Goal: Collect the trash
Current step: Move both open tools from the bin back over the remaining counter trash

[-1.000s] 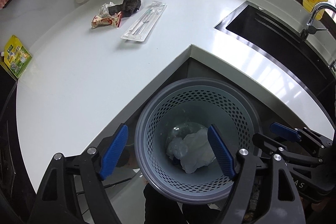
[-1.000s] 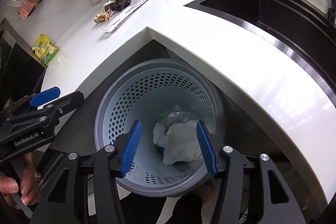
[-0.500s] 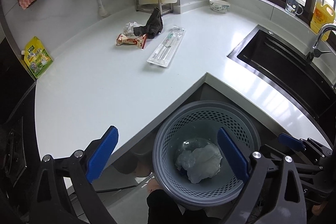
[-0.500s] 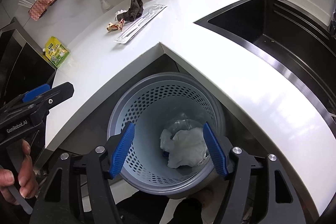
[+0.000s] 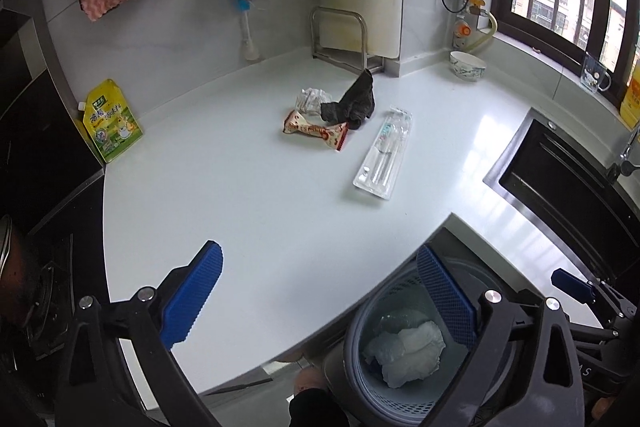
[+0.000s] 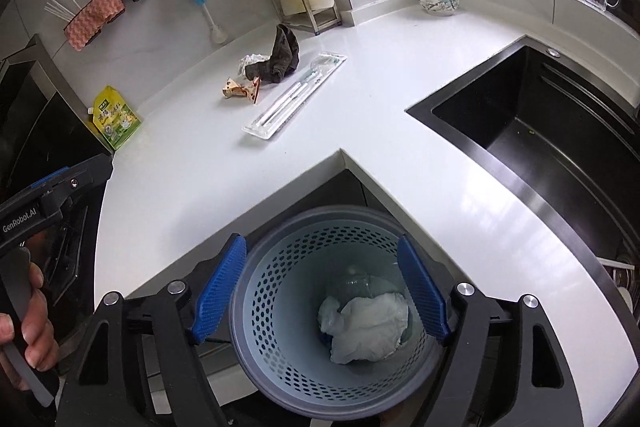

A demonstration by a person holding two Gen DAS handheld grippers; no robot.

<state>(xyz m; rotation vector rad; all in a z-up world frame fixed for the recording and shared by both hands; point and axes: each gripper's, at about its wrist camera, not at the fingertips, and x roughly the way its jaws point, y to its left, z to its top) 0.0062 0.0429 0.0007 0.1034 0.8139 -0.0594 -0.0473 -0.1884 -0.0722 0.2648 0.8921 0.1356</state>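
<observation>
Left gripper (image 5: 320,301): fingers spread wide and empty; one blue pad (image 5: 192,297) hangs over the near edge of the white desk (image 5: 260,195), the other over the rim of the perforated grey bin (image 6: 280,307); no item lies between them.

Right gripper (image 6: 320,291): jaws opening, nothing between the pads but open air; viewed from its own camera the fingers straddle the mouth of the bin from above, clear of its rim.

Bin: stands below the inner corner of the desk, in the notch where the two runs of desk meet; inside at the bottom lies crumpled white paper (image 6: 366,323) with some clear plastic behind it, well below both sets of fingers.

Trash on the desk, toward the back edge near the wall, well apart from both grippers: a red-and-cream snack wrapper (image 5: 316,129); a crumpled clear wrapper (image 5: 310,99) just behind it; a dark rag (image 5: 354,103) touching both; a long clear blister pack (image 5: 382,153) just beside the rag on the sink side.

Black sink (image 6: 540,131) set in the right run of the desk; a yellow-green pouch (image 5: 108,123) leans at the left end; a bowl (image 6: 436,1) stands at the back corner by the window.
</observation>
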